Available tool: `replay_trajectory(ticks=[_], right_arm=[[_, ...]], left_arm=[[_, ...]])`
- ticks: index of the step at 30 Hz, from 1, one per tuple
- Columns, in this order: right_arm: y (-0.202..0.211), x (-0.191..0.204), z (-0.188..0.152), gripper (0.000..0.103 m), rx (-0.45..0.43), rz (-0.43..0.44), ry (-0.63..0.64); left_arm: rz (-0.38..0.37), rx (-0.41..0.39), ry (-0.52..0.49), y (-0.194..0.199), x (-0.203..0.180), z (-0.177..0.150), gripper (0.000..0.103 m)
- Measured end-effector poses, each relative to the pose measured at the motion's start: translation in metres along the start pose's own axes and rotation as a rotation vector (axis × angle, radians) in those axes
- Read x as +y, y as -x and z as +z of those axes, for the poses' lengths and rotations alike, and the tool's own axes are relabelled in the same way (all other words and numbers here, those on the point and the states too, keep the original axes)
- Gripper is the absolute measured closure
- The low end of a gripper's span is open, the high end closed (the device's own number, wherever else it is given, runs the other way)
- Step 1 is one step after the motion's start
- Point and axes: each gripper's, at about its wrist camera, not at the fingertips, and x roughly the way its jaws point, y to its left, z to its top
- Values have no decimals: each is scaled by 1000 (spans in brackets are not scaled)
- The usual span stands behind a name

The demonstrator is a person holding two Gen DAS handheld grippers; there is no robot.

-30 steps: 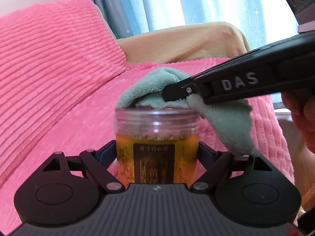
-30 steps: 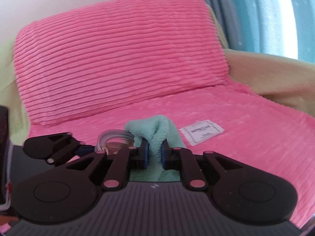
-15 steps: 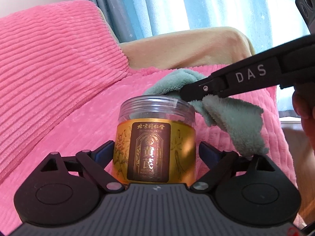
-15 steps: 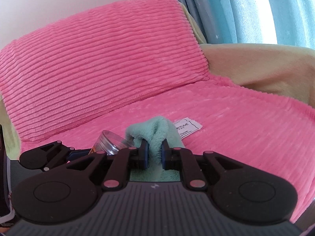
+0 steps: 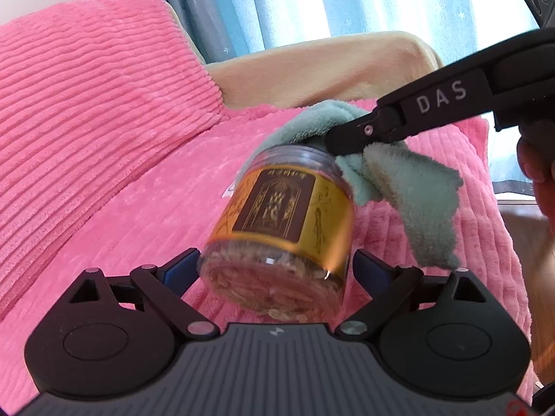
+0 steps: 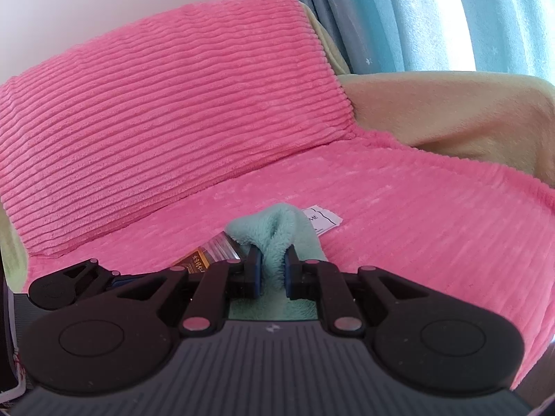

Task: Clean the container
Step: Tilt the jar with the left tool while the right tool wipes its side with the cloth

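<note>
Clear plastic jar (image 5: 281,222) with orange-and-brown label, tilted with lid end away from the camera, clamped at its lower body between the blue-padded fingers (image 5: 180,270) of the left hand-held gripper (image 5: 275,272), above a pink ribbed blanket (image 5: 145,208) covering a sofa seat. Dried pale pieces visible through the jar's clear base. Teal fleece cloth (image 5: 412,194) pinched tight in the closed jaws of the right hand-held gripper (image 6: 271,270), pressed against the jar's lid end and draped down its right side. From the right wrist view, cloth (image 6: 277,235) bunched between the two pads, with the jar's clear rim and label edge (image 6: 208,256) peeking out just to the left. White printed tag (image 6: 321,220) lying on the blanket beyond the cloth. Pink ribbed cushion (image 6: 166,118) at the back, beige armrest (image 6: 451,114) and blue curtains (image 6: 433,14) behind. Part of a person's hand (image 5: 537,180) at the right edge of the left wrist view.
</note>
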Motion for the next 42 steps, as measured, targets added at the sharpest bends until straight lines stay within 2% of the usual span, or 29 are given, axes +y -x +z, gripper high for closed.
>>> replay_trajectory(ticks=[11,19,21,27,42], right_arm=[[1,-15,1,92,-3,-26,-59],[17,-14,7,92,-50,27,-77],[21,-13,8,92,-62,63,-88],[20,8,0,92,-47,145,20],[17,63,-20,92,-7,344,302]], left_arm=[[-32,-19,4,-3,-2,-1,10],[-50,-8,4,13,6,-7,11],[-46,-2,-4,19,8,-10,11],[-48,-10,7,24,9,-20,11],[-52,-21,-7,22,2,-18,11]])
